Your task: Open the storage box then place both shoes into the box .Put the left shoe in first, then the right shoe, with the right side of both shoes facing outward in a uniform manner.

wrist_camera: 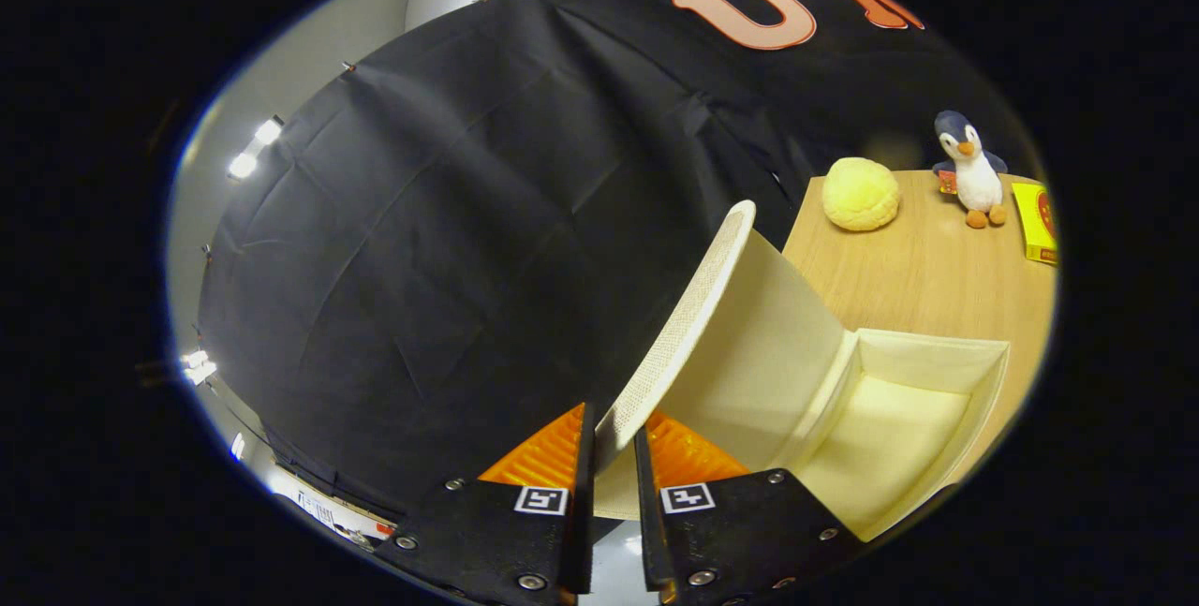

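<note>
You have the gripper [614, 442] clamped on the front edge of the storage box's lid [688, 311], both orange fingers [543, 456] pressing on it from either side. That grip lets you swing the lid up, and it stands raised and tilted, hinged along the far side of the cream storage box [923, 423]. The box sits open just beyond the fingers on the wooden table [927, 269], and its inside looks bare, so no shoe is in yet. Farther back on the table sit a yellow plush ball [860, 194], a toy penguin [974, 170] and a yellow booklet [1040, 222], well apart from the box.
</note>
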Demonstrator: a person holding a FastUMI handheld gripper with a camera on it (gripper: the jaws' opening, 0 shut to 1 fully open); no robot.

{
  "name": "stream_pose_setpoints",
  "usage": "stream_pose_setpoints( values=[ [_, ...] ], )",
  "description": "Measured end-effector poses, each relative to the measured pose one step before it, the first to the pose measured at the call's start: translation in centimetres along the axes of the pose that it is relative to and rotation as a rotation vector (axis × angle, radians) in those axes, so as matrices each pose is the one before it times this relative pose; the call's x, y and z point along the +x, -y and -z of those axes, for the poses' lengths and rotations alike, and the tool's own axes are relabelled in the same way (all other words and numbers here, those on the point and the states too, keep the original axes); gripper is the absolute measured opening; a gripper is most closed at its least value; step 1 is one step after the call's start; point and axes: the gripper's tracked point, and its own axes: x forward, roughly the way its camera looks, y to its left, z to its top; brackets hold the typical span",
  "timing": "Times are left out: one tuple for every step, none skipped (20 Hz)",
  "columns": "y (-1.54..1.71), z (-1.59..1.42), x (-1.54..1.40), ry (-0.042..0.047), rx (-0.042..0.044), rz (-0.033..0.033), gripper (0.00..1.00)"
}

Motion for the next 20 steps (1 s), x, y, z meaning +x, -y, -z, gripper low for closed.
stream_pose_setpoints(
  values=[
    [-0.177,0.213,1.269,-0.00751,0.00157,0.00809,0.22],
    [-0.334,0.227,1.197,-0.00781,0.00417,0.00989,0.22],
    [-0.228,0.269,1.524,-0.01133,0.00264,0.01600,0.22],
    [-0.334,0.155,1.329,-0.00532,0.00832,0.01738,0.22],
    [-0.169,0.106,0.824,-0.00170,0.01153,0.01499,0.22],
    [-0.017,0.237,0.485,0.00148,0.00250,0.00843,0.24],
    [-0.050,0.028,0.391,0.00932,-0.00489,0.00534,0.31],
    [-0.135,-0.137,0.175,0.01802,-0.01232,0.00945,0.44],
    [0.083,-0.140,-0.270,0.01921,-0.02065,0.00820,0.50],
    [0.272,0.005,-0.489,0.01274,-0.02115,0.01386,0.57],
    [0.434,-0.078,-0.696,0.01290,-0.02130,0.01149,0.64],
    [0.783,0.149,-0.888,0.01546,-0.01886,0.01783,0.70],
    [1.187,-0.004,-1.053,0.01651,-0.01723,0.02451,0.73],
    [1.300,0.075,-0.961,0.01671,-0.01950,0.02467,0.76],
    [1.554,-0.030,-0.973,0.01279,-0.02126,0.03219,0.78],
    [1.599,0.191,-1.071,0.01045,-0.02562,0.03134,0.81],
    [1.915,0.246,-0.997,0.01266,-0.02753,0.04063,0.82],
    [2.150,0.456,-1.049,0.01145,-0.02717,0.04204,0.85],
    [2.269,0.518,-1.062,0.00854,-0.02329,0.04617,0.87],
    [2.144,0.820,-0.912,0.00471,-0.01623,0.04070,0.88]
  ],
)
